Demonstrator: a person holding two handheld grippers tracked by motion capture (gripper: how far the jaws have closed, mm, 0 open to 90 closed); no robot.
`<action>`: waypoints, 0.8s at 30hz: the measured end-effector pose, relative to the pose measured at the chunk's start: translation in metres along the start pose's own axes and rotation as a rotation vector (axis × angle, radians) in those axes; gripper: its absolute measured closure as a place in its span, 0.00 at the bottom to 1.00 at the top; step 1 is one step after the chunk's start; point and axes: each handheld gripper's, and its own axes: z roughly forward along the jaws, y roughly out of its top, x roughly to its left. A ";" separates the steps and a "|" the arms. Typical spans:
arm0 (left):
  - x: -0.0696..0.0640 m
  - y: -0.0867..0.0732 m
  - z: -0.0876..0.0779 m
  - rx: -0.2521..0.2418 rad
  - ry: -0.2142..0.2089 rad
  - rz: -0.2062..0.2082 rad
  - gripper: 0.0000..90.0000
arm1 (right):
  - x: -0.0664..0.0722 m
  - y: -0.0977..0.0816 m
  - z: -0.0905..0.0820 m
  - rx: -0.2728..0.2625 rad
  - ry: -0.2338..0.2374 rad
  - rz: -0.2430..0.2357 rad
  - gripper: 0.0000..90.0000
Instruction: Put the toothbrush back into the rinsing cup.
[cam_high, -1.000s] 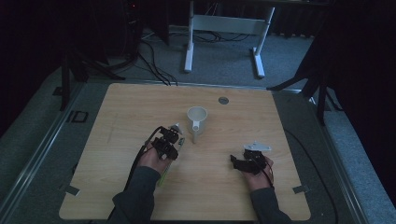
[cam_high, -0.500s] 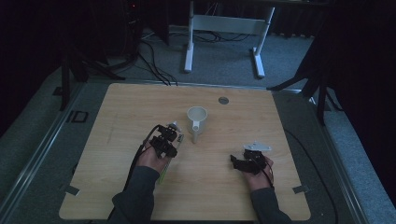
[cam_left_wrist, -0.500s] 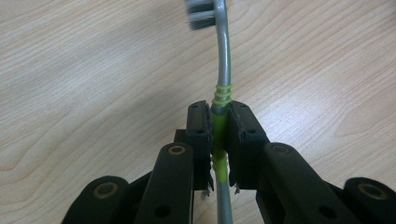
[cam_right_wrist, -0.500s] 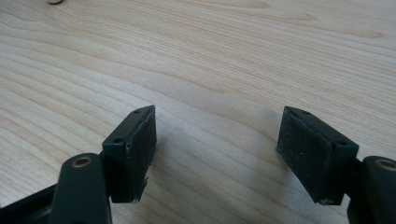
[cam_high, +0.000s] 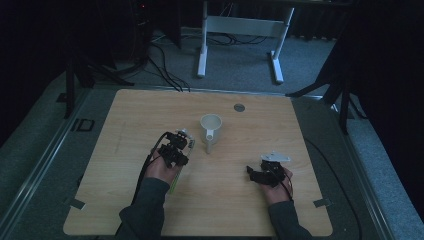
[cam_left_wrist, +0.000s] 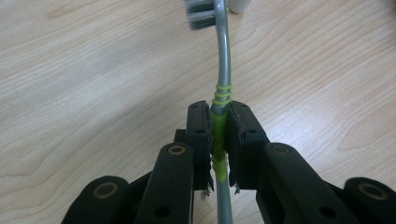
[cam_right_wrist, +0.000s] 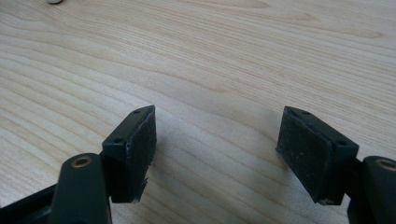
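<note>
Left tongs (cam_left_wrist: 218, 140) clamp the toothbrush (cam_left_wrist: 223, 70) mid-handle, long axis aimed bristles-first at the cup (cam_high: 210, 129) just beyond; right tongs (cam_right_wrist: 229, 154) gape wide, farther from cup.

I can read no text, label, brand or number in any view. The one sign-like mark I see is a dark outlined marking (cam_high: 82, 125) on the grey surround (cam_high: 50, 150) just left of the wooden table (cam_high: 150, 110); its characters are too small and dim to make out.
</note>
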 end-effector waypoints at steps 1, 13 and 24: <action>0.000 0.000 0.000 -0.006 0.001 0.001 0.89 | 0.000 0.000 0.000 0.000 0.000 0.000 0.31; 0.004 -0.002 -0.006 -0.064 0.013 -0.013 0.89 | 0.000 0.000 0.000 0.000 0.000 0.000 0.31; 0.004 -0.002 -0.012 -0.120 -0.003 -0.033 0.89 | 0.000 0.000 0.000 0.000 0.000 0.000 0.31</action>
